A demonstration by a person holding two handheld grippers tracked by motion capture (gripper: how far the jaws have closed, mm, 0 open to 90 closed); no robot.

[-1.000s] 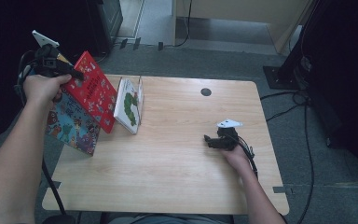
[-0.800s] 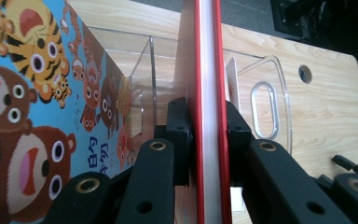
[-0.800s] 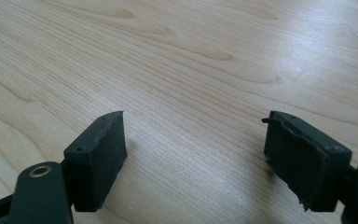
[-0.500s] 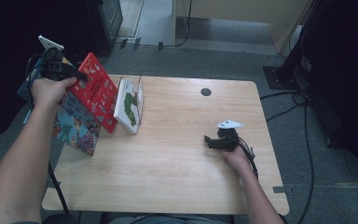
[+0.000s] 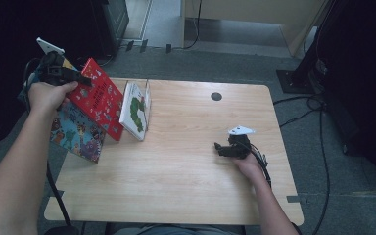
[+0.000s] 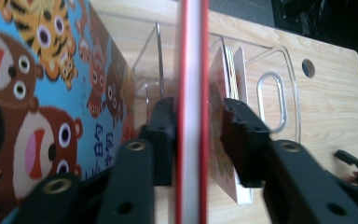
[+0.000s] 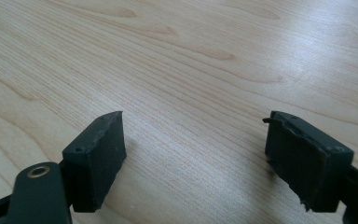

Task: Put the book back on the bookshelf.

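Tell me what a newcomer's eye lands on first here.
The red book at the table's left edge, standing between the left gripper's jaws, which have just been opening. Next, the bright bear book beside it. The right gripper rests open on bare wood at the right.

We count three picture books – one red-covered book [image 5: 99, 98], one blue cartoon-animal book [image 5: 76, 131], one white caterpillar book [image 5: 136, 108] – one clear acrylic rack [image 6: 279, 93], and two black two-jaw grippers [image 5: 85, 82] [image 5: 217, 147].
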